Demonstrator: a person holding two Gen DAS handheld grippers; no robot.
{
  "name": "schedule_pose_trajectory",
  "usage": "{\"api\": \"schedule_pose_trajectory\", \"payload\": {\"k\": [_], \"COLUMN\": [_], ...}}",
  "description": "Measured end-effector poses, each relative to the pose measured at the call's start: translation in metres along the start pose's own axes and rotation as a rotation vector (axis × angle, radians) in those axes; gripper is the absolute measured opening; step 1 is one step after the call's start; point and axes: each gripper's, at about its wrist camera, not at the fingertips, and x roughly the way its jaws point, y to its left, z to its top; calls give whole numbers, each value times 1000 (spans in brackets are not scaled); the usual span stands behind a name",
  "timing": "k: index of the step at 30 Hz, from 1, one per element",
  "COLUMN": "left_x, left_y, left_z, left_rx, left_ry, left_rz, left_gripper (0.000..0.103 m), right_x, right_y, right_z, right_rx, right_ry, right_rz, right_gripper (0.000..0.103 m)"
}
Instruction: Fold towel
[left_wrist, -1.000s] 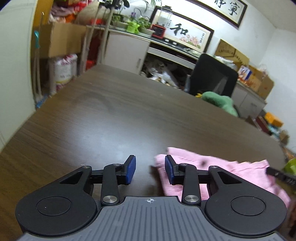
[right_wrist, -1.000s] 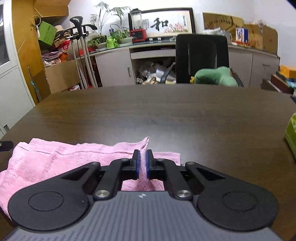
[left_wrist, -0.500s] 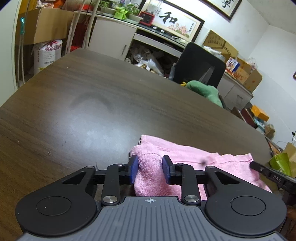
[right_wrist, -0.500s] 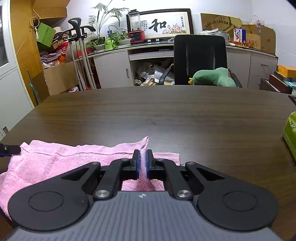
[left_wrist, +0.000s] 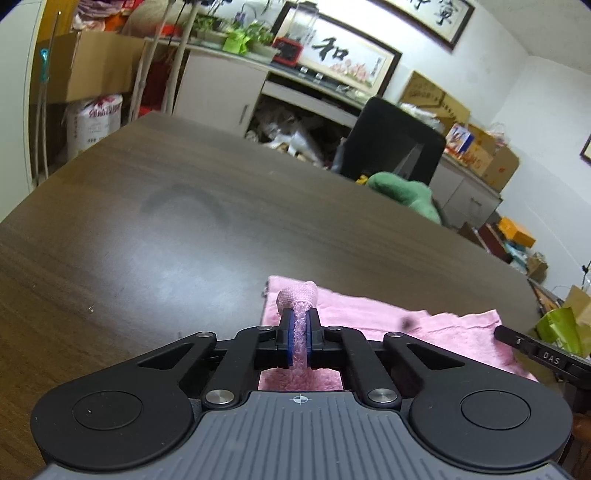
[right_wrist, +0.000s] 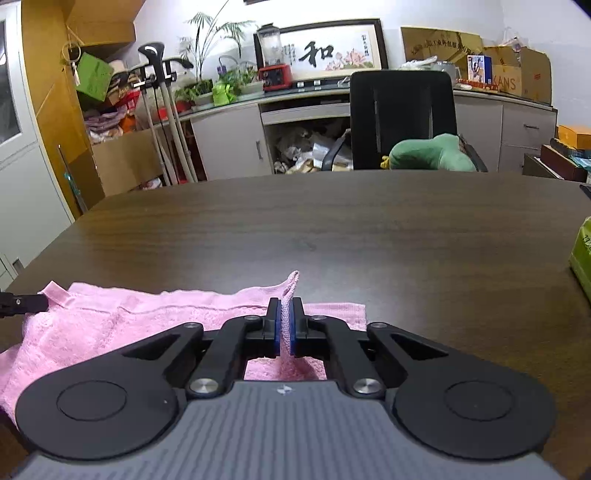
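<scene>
A pink towel (left_wrist: 413, 328) lies crumpled on the near part of the dark wooden table (left_wrist: 221, 221). My left gripper (left_wrist: 300, 334) is shut on the towel's left corner, and a small pink knob of cloth sticks out past its blue pads. In the right wrist view the same towel (right_wrist: 122, 321) spreads to the left, and my right gripper (right_wrist: 284, 325) is shut on its right corner, which stands up in a point between the pads. The right gripper's tip (left_wrist: 535, 352) shows at the right edge of the left wrist view.
A black office chair (right_wrist: 402, 118) with a green plush toy (right_wrist: 428, 153) stands behind the table's far edge. A green packet (right_wrist: 583, 254) sits at the table's right edge. Cabinets, boxes and crutches line the back wall. The table (right_wrist: 369, 229) stretches bare beyond the towel.
My left gripper went from open beside the towel's left corner to shut on it. The right gripper kept its grip on the right corner and stayed put.
</scene>
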Motion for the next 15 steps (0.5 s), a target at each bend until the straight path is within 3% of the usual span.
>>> {"api": "schedule_pose_trajectory", "payload": {"k": [9,15], "left_x": [-10,13], "left_y": [-7,-22], "left_z": [7,6], "left_rx": [-6,48], "left_ry": [-78,-72], "left_rz": [-38,31], "left_gripper": [5,5], "right_x": [-20,-6], "right_y": [-14,-16], "right_z": [3,-6], "right_rx": [66,47], "right_ry": [-67,-37], "right_rz": [-57,-107], "right_gripper": [4,4]}}
